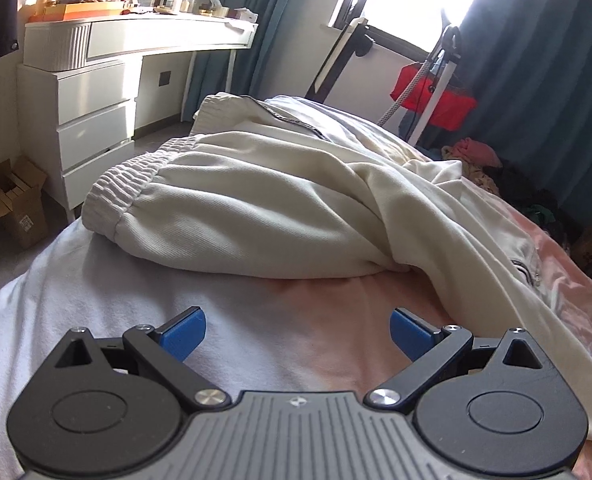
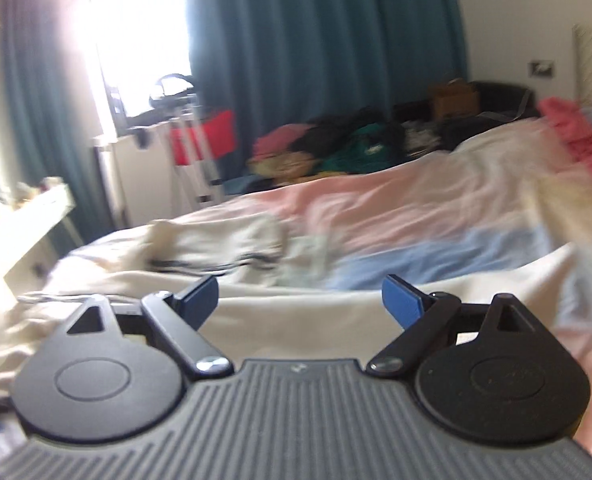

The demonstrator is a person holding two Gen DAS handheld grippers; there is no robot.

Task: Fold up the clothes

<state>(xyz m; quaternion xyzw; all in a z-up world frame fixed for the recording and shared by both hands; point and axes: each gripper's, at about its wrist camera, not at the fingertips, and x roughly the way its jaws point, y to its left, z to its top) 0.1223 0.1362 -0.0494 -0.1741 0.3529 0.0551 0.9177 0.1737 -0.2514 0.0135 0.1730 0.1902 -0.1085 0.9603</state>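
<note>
On the left side of the left wrist view a white dresser [image 1: 92, 136] stands off the bed's [image 1: 96, 320] left edge, well apart from the work. The cream trousers [image 1: 256, 208] lie across the middle of the bed, their ribbed waistband [image 1: 132, 184] toward the left edge and the legs running away to the right, so the long axis goes roughly left to right across the bed. They look doubled over on themselves, a thick roll with loose cloth trailing toward the right edge; I would judge one fold made and the tidying and further folds left. A second cream garment with a dark zip [image 1: 296, 120] lies behind them, not yet folded as far as can be seen.

The left gripper [image 1: 297, 330] hovers over bare sheet just before the trousers, fingers [image 1: 184, 334] spread wide and holding nothing. In the blurred right wrist view the right gripper [image 2: 299, 300] is likewise spread wide and empty, above cream cloth [image 2: 296, 320] at the bed's near edge.
</note>
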